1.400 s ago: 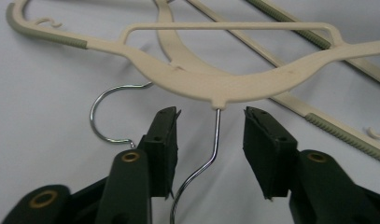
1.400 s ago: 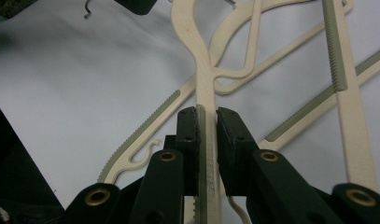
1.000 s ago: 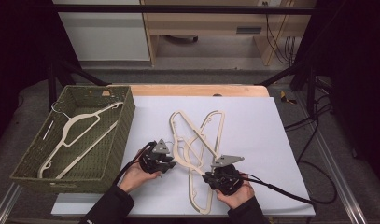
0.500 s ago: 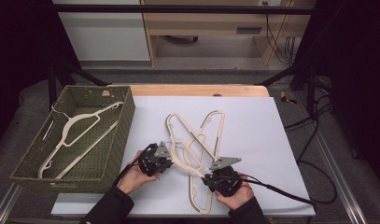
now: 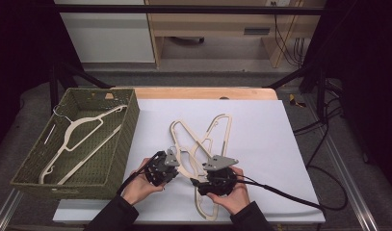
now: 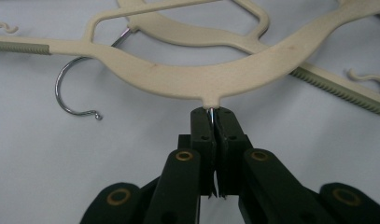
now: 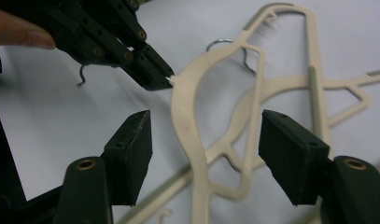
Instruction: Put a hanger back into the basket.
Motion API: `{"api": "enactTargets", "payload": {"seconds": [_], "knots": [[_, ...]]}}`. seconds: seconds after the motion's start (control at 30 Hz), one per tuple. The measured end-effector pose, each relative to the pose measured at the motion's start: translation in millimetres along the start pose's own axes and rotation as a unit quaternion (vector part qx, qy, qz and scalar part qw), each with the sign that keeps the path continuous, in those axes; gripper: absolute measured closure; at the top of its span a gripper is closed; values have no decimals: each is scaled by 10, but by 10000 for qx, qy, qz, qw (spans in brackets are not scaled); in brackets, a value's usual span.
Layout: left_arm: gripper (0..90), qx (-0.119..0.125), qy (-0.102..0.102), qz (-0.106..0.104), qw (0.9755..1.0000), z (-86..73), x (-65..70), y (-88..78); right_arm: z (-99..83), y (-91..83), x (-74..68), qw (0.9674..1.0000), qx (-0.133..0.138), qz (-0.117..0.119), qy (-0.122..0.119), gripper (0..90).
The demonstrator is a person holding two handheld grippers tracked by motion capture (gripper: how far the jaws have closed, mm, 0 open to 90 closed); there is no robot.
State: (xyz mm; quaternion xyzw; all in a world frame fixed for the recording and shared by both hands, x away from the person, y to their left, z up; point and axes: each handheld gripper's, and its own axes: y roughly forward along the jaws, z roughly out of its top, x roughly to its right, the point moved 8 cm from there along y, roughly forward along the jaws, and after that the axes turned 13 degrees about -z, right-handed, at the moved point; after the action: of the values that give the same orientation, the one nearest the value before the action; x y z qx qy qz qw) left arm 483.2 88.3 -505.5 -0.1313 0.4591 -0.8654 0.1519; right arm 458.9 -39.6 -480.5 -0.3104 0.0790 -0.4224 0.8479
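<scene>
So the big picture: a white sheet-covered table [image 5: 261, 144] with a green woven rectangular basket [image 5: 117, 159] at its left edge. That basket already has one cream plastic hanger with a wire hook [image 5: 80, 139] lying in it. The rest of the cream hangers sit in a tangled pile [image 5: 203, 139] mid-table, right in front of both hands.

The left gripper [image 6: 211, 122] is clamped tight on the neck of the top cream plastic hanger [image 6: 215, 77], right where its metal hook comes out, so the hanger's long curved body runs crosswise straight ahead of the jaws. A loose chrome hook [image 6: 68, 91] of another hanger lies on the sheet off to the side.

The right gripper [image 7: 204, 154] has just been opening. Its jaws stand well apart with one arm of that same hanger passing between them, and the pads aren't pressing on it. So I'd say the left hand has the hanger on its own now.

What the next move hangs on: the basket is off to the left, past the left hand, so the left gripper is the nearer one. The hanger's arms overlap the other hangers in the pile, so I'd guess it needs lifting clear before swinging left, or it'll drag the neighbours. There's bare sheet between pile and basket, and the basket wall is the edge to clear.
</scene>
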Motion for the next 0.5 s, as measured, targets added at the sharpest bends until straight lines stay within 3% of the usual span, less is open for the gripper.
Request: {"api": "enactTargets", "payload": {"seconds": [0.2,0.23,0.37,0.4,0.5], "knots": [[869,-38,-11,-61,10000,21,51,-20,-43,194,-102,9994,-266,-53,-216,405],[869,-69,19,-100,9999,35,79,-28,-90,243,-130,9987,-413,-29,-297,450],[868,-103,58,-110,9999,60,132,-30,-143,300,-135,9973,-545,-100,-479,517],[868,-118,53,-109,9999,76,165,-24,-170,318,-149,9963,-625,-92,-590,570],[867,-217,105,-64,9997,74,168,-29,-176,329,-176,9959,-617,-41,-658,650]]}}
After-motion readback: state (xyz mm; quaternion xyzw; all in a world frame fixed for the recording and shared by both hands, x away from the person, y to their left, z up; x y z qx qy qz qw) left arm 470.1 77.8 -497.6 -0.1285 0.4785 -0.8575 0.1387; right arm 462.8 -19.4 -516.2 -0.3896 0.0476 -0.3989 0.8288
